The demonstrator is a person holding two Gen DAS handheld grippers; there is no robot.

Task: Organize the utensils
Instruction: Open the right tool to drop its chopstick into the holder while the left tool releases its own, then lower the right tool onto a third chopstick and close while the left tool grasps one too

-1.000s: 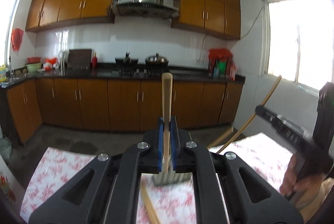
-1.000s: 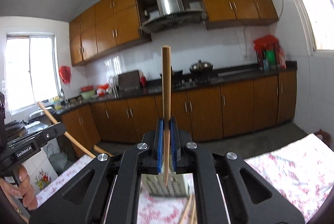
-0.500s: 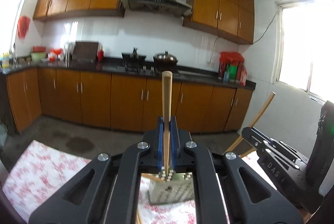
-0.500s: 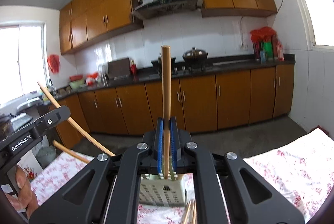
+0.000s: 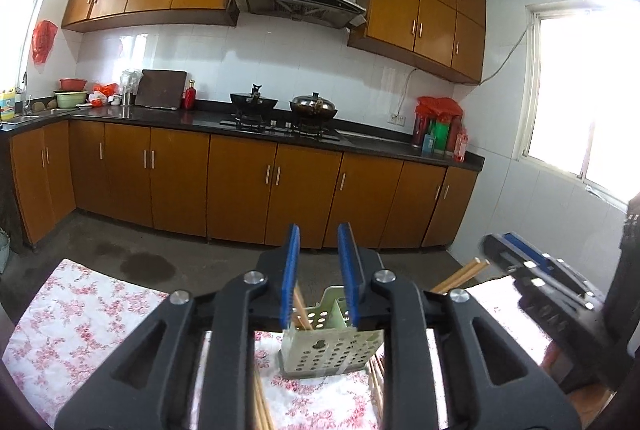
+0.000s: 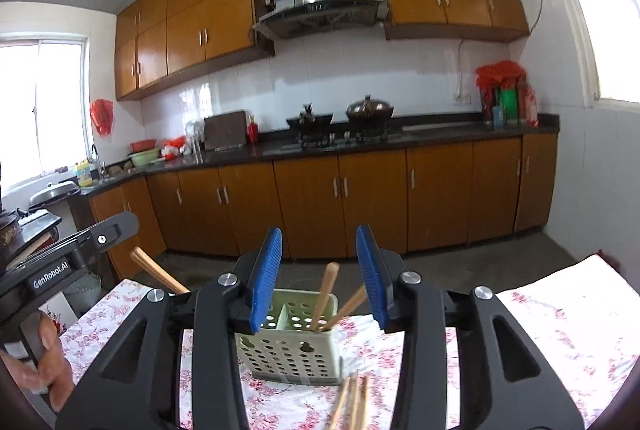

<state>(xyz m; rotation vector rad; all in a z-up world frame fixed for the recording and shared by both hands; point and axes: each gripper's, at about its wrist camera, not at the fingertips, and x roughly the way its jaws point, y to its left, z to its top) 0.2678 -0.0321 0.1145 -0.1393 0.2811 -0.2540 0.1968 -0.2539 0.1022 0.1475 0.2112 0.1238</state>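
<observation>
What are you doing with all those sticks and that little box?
A person is sorting chopsticks into a holder on the flowery tablecloth. Both the left gripper and the right gripper have just been opening, with nothing pinched between their pads. Two chopsticks now stand in the holder. More loose chopsticks lie on the cloth.

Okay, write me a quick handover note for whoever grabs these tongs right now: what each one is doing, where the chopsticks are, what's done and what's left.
Left tongs: jaws have just been opening, nothing gripped.
Right tongs: the same, jaws apart, chopstick released.
Holder: perforated, pale green, upright on the floral tablecloth, straight ahead of both tongs.
Done: chopsticks in the holder, leaning in its compartments.
Left: loose chopsticks on the cloth in front of the holder. Pick those up and drop them in.
</observation>
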